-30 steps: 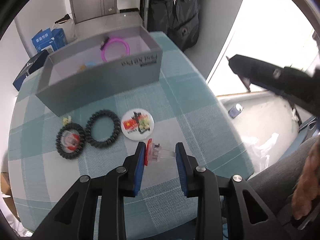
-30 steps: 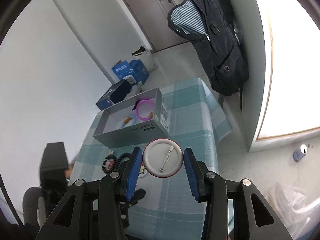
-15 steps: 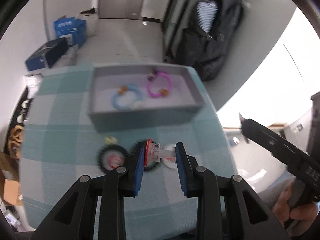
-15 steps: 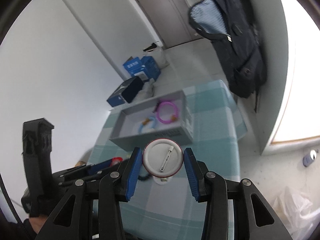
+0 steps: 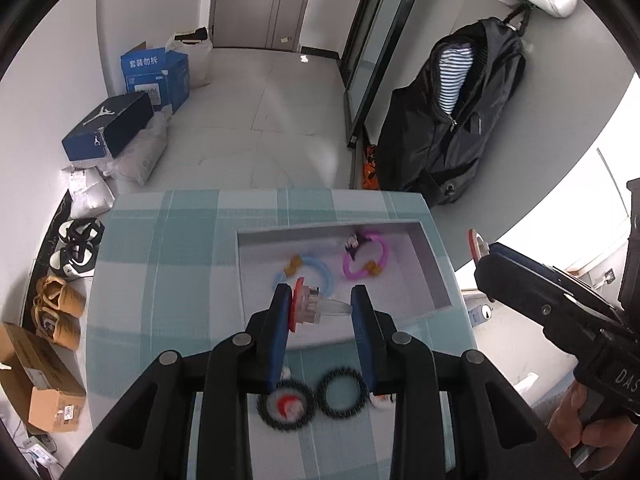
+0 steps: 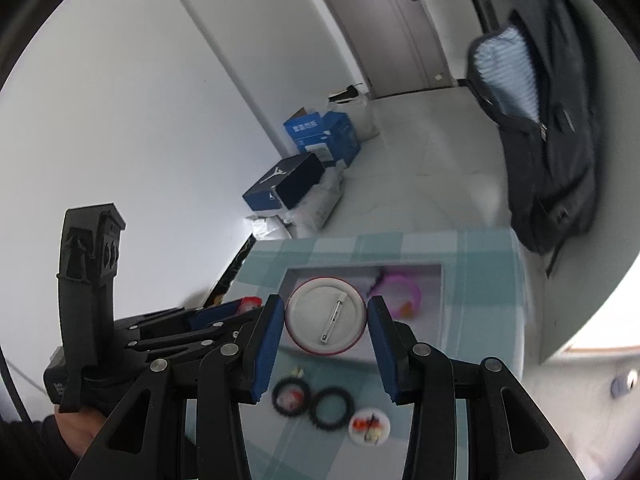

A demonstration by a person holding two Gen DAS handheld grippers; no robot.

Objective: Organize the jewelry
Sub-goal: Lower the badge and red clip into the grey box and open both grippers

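Blue-padded jaws of the left gripper (image 5: pixel 320 308) are clenching a small clear plastic piece with a red disc (image 5: pixel 306 308), the red end pressing against the left pad and the clear tip reaching the right one. It is hanging above the grey box (image 5: pixel 434 276), which is sitting on the teal checked worktop (image 5: pixel 160 280). Inside the box a blue ring (image 5: pixel 320 276) and a pink ring (image 5: pixel 366 258) are lying side by side, a little apart, the pink one nearer the far right corner.

Over on the right, the right gripper (image 6: pixel 326 320) is grasping a round white badge (image 6: pixel 326 316) edge to edge between its jaws, the pin back facing the camera. In the right wrist view the badge is hovering over the near wall of the box, with the pink ring showing just beyond it.

On the worktop in front of the box, three things are lying in a row: a black coiled hair tie with something red and white inside it (image 5: pixel 285 406), a second empty black coiled hair tie (image 5: pixel 340 394) just beside it, and a printed round badge (image 6: pixel 369 426) to the right of those. All three are looking blurred in both views.

A black jacket (image 5: pixel 448 128) is hanging by the wall beyond the worktop, and cardboard boxes and shoes are sitting on the floor at the left.
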